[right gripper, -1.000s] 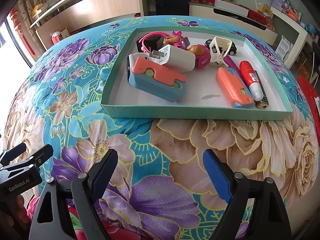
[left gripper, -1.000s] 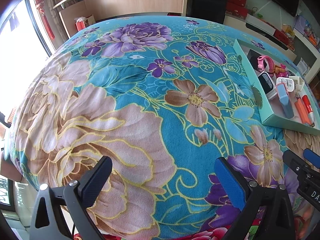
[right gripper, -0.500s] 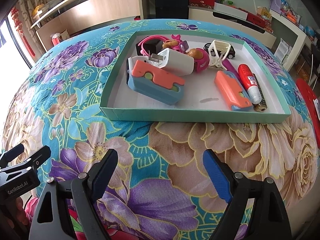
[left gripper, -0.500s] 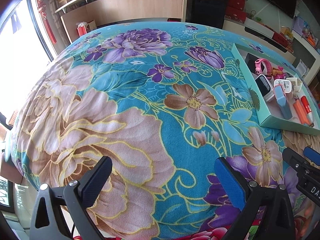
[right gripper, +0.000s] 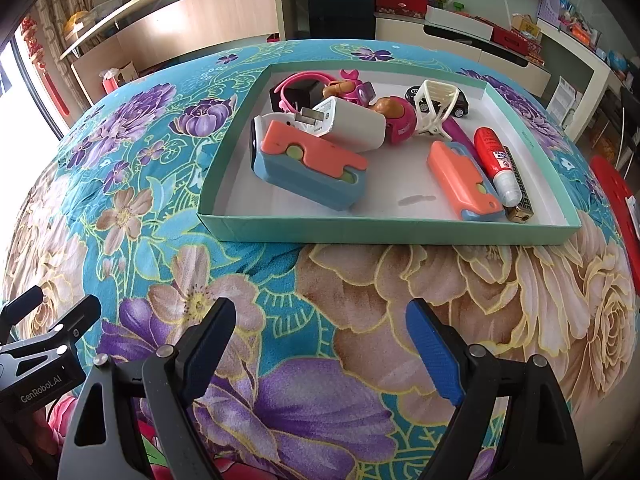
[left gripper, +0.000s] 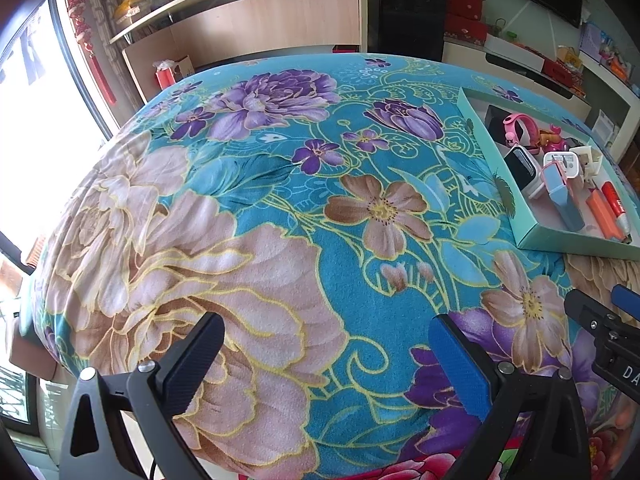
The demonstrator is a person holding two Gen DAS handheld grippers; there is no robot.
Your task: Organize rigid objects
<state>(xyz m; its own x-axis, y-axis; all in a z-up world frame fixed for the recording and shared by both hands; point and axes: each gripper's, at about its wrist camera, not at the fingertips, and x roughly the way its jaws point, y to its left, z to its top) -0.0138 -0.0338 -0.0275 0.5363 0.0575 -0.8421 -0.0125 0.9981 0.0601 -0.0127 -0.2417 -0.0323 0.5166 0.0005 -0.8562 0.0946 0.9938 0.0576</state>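
Right wrist view shows your right gripper (right gripper: 320,344) with jaws wide apart and empty, facing the tray (right gripper: 360,229) where the small things lie together; your left gripper (left gripper: 324,356) also gapes over bare cloth (left gripper: 256,208), probably waiting.

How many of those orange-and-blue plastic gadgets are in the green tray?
2. The bigger orange-and-blue gadget lies toward the tray's left side, partly leaning on a white charger. The slimmer one lies right of centre, beside the red-capped tube. Nothing suggests another hidden.

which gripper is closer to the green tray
Right. The right gripper faces the green tray head-on, short of its near wall; the left gripper sits off to the tray's left.
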